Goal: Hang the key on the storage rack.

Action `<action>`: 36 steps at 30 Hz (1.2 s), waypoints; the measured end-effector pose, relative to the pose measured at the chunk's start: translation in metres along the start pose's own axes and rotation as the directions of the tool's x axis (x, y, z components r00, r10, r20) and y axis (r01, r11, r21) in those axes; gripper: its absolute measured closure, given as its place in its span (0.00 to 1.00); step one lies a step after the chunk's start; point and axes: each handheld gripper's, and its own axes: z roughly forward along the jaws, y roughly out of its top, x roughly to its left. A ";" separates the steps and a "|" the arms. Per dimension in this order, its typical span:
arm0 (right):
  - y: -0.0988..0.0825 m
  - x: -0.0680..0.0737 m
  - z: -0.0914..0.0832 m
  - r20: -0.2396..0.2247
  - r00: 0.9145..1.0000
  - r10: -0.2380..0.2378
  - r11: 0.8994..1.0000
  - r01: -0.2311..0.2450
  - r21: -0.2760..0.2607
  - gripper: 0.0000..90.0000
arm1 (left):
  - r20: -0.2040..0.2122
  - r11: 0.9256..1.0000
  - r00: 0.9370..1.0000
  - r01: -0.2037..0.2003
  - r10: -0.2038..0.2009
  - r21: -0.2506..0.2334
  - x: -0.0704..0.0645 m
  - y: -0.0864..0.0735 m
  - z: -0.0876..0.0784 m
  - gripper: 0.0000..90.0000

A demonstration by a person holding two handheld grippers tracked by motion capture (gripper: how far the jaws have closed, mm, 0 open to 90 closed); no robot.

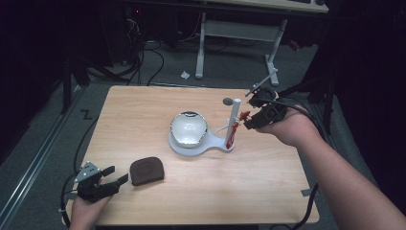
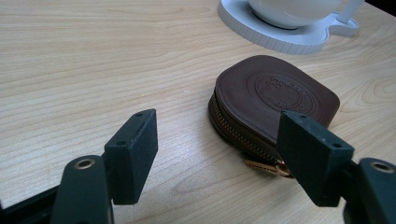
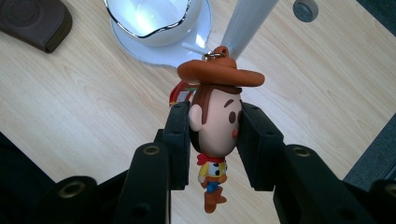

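Observation:
A small cowboy figure keychain with an orange hat hangs head-up between the jaws of my right gripper, which is shut on its head. In the high view this gripper is held beside the white post of a stand, above the table's right side. The keychain's ring sits close to a peg on the post. My left gripper rests open at the front left, its jaws wide apart just short of a brown zipped pouch. The pouch lies flat, zipper toward the left gripper.
The stand's white base carries a shiny white bowl in the middle of the wooden table. A red strap hangs on the post. A small grey disc lies behind it. Cables and desk legs stand beyond the far edge.

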 end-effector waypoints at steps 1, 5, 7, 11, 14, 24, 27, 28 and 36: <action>0.001 -0.001 0.001 0.002 1.000 0.003 1.000 -0.003 0.000 0.74 | 0.000 1.000 1.000 0.001 -0.001 0.001 0.000 0.000 0.000 0.33; -0.001 -0.005 0.005 0.004 1.000 0.015 1.000 -0.015 0.001 0.74 | 0.000 1.000 1.000 0.000 0.000 0.001 0.000 0.000 0.000 0.33; -0.003 -0.008 0.008 0.005 1.000 0.021 1.000 -0.021 0.000 0.74 | 0.001 1.000 1.000 0.001 -0.001 0.001 0.000 0.000 0.000 0.33; -0.008 -0.011 0.013 -0.001 0.999 0.038 0.999 -0.038 -0.002 0.74 | 0.000 1.000 1.000 -0.004 0.004 0.005 -0.001 0.000 0.000 0.33; -0.011 -0.013 0.016 -0.001 0.999 0.043 0.999 -0.043 -0.006 0.74 | 0.001 1.000 1.000 -0.004 0.004 0.006 -0.001 0.000 0.001 0.33; -0.020 -0.017 0.030 -0.017 0.997 0.075 0.997 -0.075 -0.014 0.74 | 0.002 1.000 1.000 -0.004 0.004 0.008 -0.002 0.000 0.001 0.33; -0.023 -0.017 0.034 -0.023 0.996 0.082 0.996 -0.082 -0.020 0.74 | 0.002 1.000 1.000 -0.004 0.004 0.008 -0.002 -0.001 0.001 0.33; -0.024 -0.017 0.035 -0.022 0.996 0.082 0.996 -0.082 -0.018 0.74 | 0.002 1.000 1.000 -0.004 0.004 0.008 -0.002 -0.001 0.001 0.33; -0.028 -0.019 0.049 -0.041 0.994 0.103 0.994 -0.104 -0.022 0.74 | 0.001 1.000 1.000 -0.005 0.005 0.008 -0.001 0.000 0.001 0.33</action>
